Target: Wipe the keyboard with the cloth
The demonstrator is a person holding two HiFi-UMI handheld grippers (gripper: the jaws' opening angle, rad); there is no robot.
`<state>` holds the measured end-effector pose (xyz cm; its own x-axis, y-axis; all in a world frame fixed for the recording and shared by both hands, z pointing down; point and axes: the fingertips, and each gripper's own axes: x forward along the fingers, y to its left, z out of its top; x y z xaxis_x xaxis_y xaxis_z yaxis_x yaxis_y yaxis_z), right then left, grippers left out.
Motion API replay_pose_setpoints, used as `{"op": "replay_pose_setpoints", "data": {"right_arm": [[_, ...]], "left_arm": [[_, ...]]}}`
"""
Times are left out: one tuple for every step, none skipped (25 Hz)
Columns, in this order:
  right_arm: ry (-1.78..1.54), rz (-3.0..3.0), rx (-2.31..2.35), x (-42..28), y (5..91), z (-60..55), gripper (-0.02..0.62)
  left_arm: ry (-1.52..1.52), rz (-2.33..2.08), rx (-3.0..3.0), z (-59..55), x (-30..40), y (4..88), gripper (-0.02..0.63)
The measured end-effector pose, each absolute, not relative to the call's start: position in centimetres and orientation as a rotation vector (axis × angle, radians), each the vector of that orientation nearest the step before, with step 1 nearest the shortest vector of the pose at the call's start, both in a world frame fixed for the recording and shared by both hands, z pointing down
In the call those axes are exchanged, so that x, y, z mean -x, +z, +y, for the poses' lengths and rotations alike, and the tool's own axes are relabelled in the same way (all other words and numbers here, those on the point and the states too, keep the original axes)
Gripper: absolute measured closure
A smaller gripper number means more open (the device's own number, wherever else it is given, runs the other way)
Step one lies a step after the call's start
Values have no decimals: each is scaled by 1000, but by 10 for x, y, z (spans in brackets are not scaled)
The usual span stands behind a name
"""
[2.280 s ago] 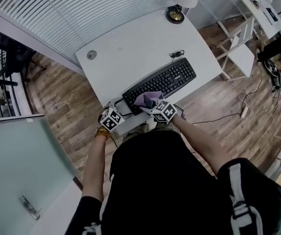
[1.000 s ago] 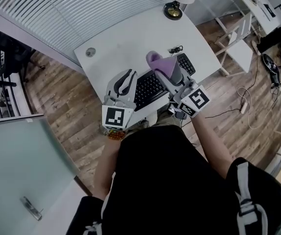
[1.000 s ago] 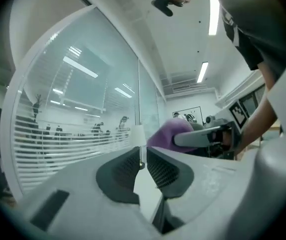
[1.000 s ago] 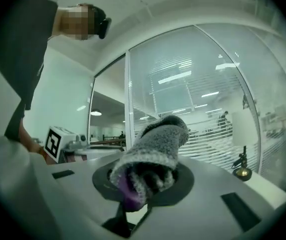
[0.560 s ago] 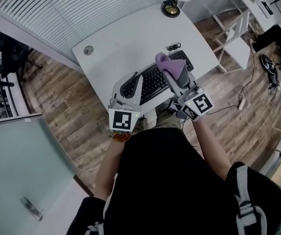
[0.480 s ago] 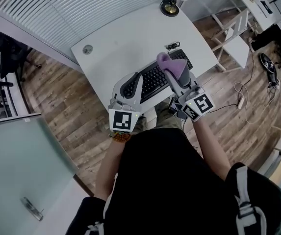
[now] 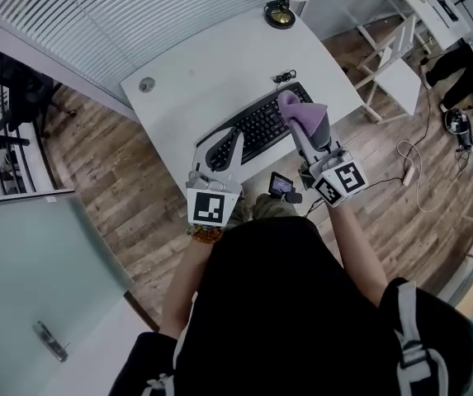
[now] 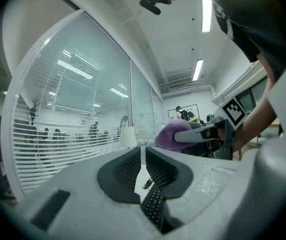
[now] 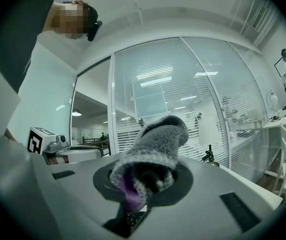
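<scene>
Over the near edge of a white tabletop point(image 7: 211, 60), viewed from steeply above: two hand-held tools side by side, both pointing level and away from a person point(image 7: 277, 304) in a black top. Black keyboard point(image 7: 259, 126) lying at a slant along the near edge, towards the right corner. Its left end under the left gripper point(image 7: 222, 143), its right end under the cloth point(image 7: 300, 110).

Left gripper's claw pressed almost together, with only a thin slit between the dark ribbed pads point(image 8: 123, 171) and nothing pinched. Keyboard keys visible just below the pads in the left gripper view.

Right gripper point(image 7: 312, 134) over the keyboard's right end, claw pinching the fluffy purple cloth. Cloth bunched into a thick roll, sticking out past the fingertips and upward. Greyish on the outside and purple inside in the right gripper view. From the left gripper view, cloth apparently raised above the tabletop. Contact with the keys impossible to tell.

Farther back on the tabletop:
- small coiled cable point(image 7: 283, 77) just beyond the keyboard's far edge
- round grey grommet point(image 7: 145, 84) near the far left corner
- dark lamp base point(image 7: 279, 13) at the far right corner

Wooden floor point(image 7: 108, 159) around the desk. Slatted blinds point(image 7: 137, 15) behind glass beyond the far edge.
</scene>
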<state>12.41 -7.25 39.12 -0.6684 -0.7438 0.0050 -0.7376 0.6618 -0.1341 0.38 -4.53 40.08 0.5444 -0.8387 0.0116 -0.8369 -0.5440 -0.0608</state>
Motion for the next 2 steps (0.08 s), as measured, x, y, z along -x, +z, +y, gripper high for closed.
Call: {"op": "replay_pose_setpoints", "data": {"right_arm": [[-192,2818,1253,-129,390,-72,537],[-190,2819,1248,-134,389,-73,537]], "left_arm": [[-66,1478,2716,-44,-9,399,561],[-71,1481,2714,-43,-14,397,561]]}}
